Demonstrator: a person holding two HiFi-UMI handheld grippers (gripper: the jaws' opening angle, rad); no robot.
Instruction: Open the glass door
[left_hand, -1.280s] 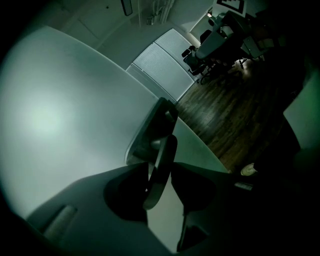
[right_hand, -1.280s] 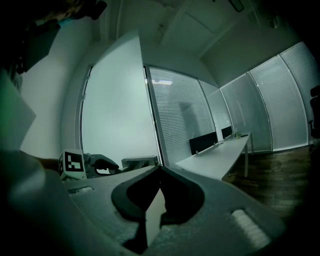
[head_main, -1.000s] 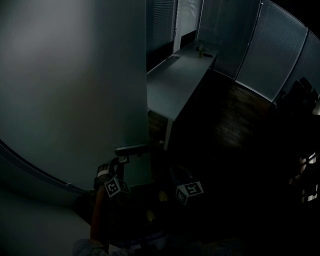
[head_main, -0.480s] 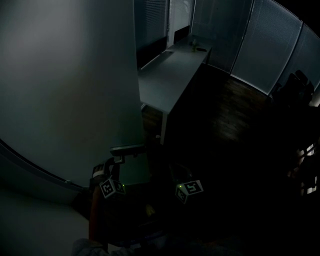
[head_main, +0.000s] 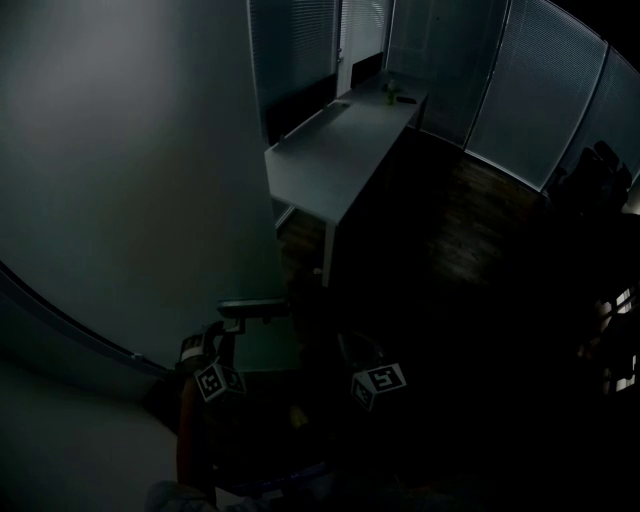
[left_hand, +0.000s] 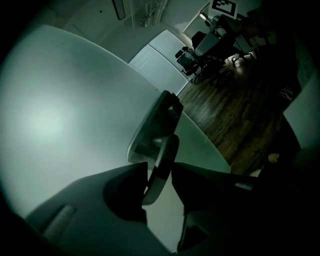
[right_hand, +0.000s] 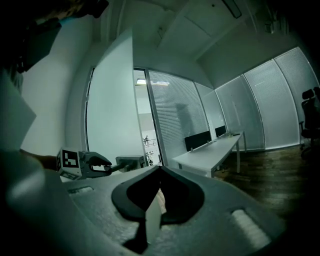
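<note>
The frosted glass door (head_main: 130, 180) fills the left of the head view, its free edge running down toward a metal lever handle (head_main: 255, 309). My left gripper (head_main: 228, 330) is shut on that handle. In the left gripper view the lever (left_hand: 162, 165) sits clamped between the dark jaws of my left gripper (left_hand: 159, 172), with the door (left_hand: 65, 115) behind it. My right gripper (right_hand: 160, 169) hangs apart from the door with its jaws together and nothing in them. Its marker cube (head_main: 378, 382) shows low in the head view. The right gripper view shows the left gripper (right_hand: 97, 164) on the handle (right_hand: 131, 161).
Past the door's edge a long white desk (head_main: 340, 150) runs away across a dark wood floor (head_main: 450, 230). Glass walls with blinds (head_main: 540, 100) close the room. Office chairs (head_main: 600, 180) stand at the right. The scene is very dim.
The door's free edge and the handle have shifted left and slightly down in the head view, with my left gripper still on the handle. More of the desk shows past the edge.
</note>
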